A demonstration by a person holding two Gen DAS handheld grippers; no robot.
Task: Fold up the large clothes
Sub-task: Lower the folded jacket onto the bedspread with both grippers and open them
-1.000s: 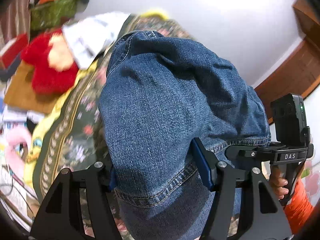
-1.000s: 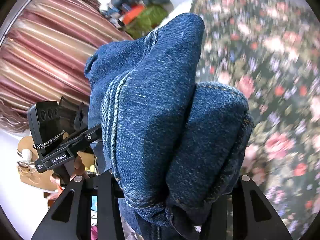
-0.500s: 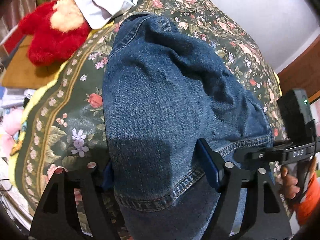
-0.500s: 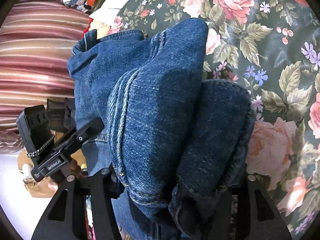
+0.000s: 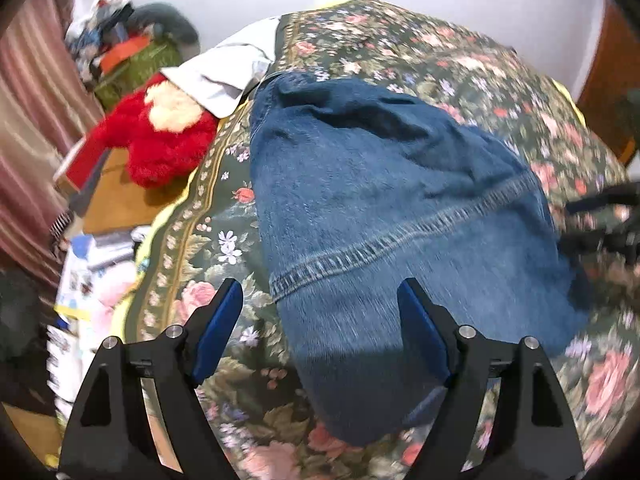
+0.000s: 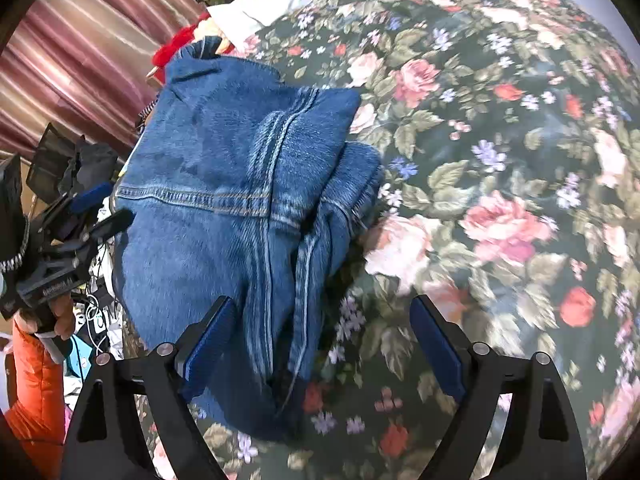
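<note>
A pair of blue jeans (image 5: 380, 208) lies folded over on the floral bedspread (image 5: 460, 64). It also shows in the right wrist view (image 6: 224, 184), with a hem seam across its middle. My left gripper (image 5: 320, 320) is open and empty, its blue pads wide apart above the near end of the jeans. My right gripper (image 6: 320, 332) is open and empty too, over the jeans' right edge. The left gripper, held by a hand in an orange sleeve, shows at the left of the right wrist view (image 6: 92, 208).
A red plush toy (image 5: 160, 136) and a white pillow (image 5: 224, 72) lie at the bed's far left edge. Boxes and clutter (image 5: 116, 52) stand by the striped curtain (image 6: 80, 40). The bedspread (image 6: 500, 160) stretches to the right of the jeans.
Both grippers have opened and let go of the jeans, which now lie on the bed. Both grippers have pulled back a little.
</note>
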